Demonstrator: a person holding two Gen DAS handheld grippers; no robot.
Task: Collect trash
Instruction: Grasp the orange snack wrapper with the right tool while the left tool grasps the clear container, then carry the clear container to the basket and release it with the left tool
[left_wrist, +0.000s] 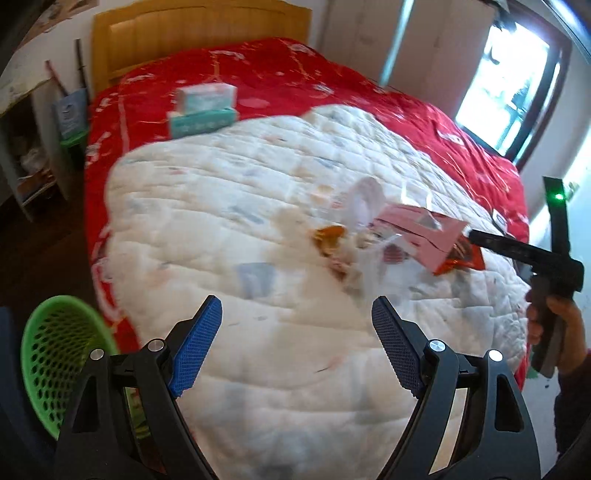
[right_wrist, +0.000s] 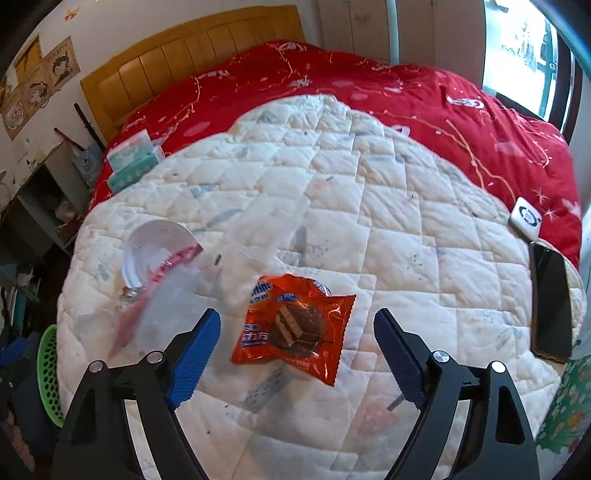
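Spread over the red bedcover (right_wrist: 461, 122), a white quilted blanket (right_wrist: 332, 192) is my work surface, and the trash lies loose on its near half. From the right wrist view I see an orange snack wrapper (right_wrist: 295, 328) lying flat just ahead of the right tongs (right_wrist: 297, 350), lined up with the gap between the two blue pads (right_wrist: 195, 354), which stand wide apart and touch nothing; I judge I am set for a straight reach down onto it. To its left sit a clear plastic cup (right_wrist: 155, 251) on its side and a clear pink-edged bag (right_wrist: 159, 306), blurred. From the left wrist view the left tongs (left_wrist: 297, 343) are also spread wide and empty, above bare quilt, with the trash pile (left_wrist: 369, 236) further ahead and to the right, well apart from the pads. A green mesh basket (left_wrist: 55, 354) stands on the floor beside the bed's left edge, likely there to receive the trash. Tissue packs (right_wrist: 133, 162), a phone (right_wrist: 550, 302) and a small white device (right_wrist: 526, 218) do not look like trash.
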